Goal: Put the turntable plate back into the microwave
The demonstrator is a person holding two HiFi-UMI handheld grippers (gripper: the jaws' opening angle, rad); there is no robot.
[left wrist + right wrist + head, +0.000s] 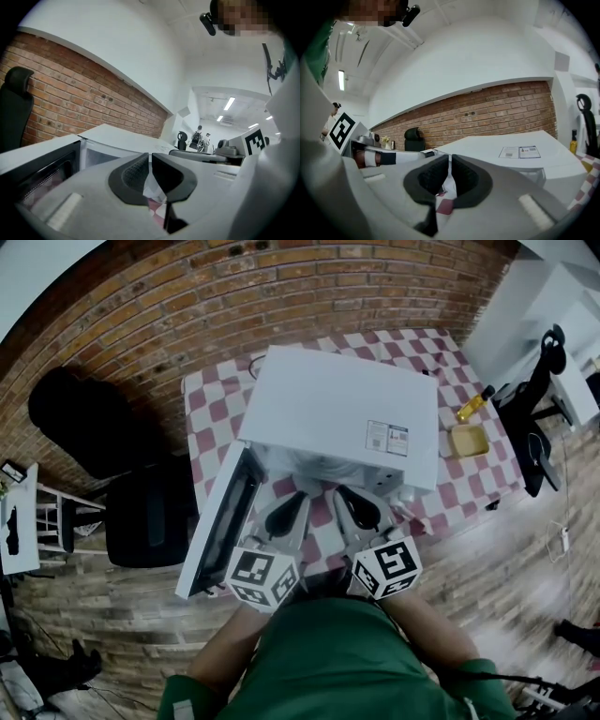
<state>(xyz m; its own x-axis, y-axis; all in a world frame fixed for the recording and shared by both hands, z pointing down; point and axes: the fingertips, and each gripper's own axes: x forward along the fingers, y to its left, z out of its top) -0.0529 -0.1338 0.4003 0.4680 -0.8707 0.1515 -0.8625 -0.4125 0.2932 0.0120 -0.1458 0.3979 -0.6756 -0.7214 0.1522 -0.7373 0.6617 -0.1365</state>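
Head view looks down; gripper views (near-level) share the microwave (337, 418).

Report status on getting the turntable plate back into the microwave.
Done: the microwave door stands open. In hand: the left gripper and right gripper sit side by side at the opening, jaws all but together. Whether they pinch the plate I cannot tell. Left: plate seated inside, door shut.

no words or numbers are legible on my feeds. the two small printed stickers (387, 439) on top of the white boxy microwave (319, 399) are too blurred to read. the left gripper's white cube (263, 578) and the right gripper's white cube (387, 567) bear only black square marker patterns.
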